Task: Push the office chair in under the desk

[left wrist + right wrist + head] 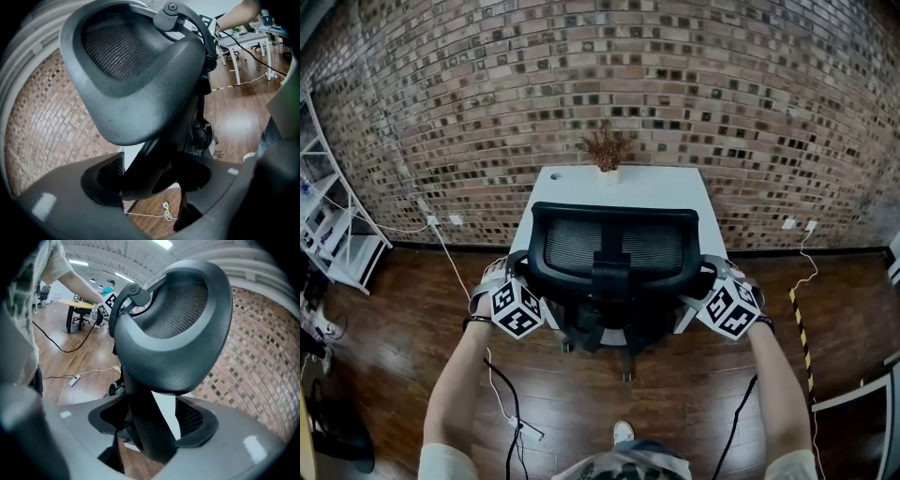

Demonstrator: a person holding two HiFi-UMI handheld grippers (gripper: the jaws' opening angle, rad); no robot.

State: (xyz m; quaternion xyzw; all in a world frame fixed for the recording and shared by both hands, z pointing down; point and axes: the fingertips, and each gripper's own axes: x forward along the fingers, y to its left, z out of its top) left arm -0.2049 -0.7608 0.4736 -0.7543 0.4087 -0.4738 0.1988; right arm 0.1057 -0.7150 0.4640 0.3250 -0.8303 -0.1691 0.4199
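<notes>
The left gripper [152, 180] and right gripper [154, 425] are being held with jaws apart, each straddling a side bar of the office chair [614, 248] without clamping it. The chair is being presented at the front edge of the desk [656, 187], seat apparently tucked under. It is being judged heavy but free-rolling. The stiff frame, not the springy mesh, is being favoured for holding.

One office chair [614, 246], one desk [572, 187], two hand-held grippers [510, 283] [722, 283]
</notes>
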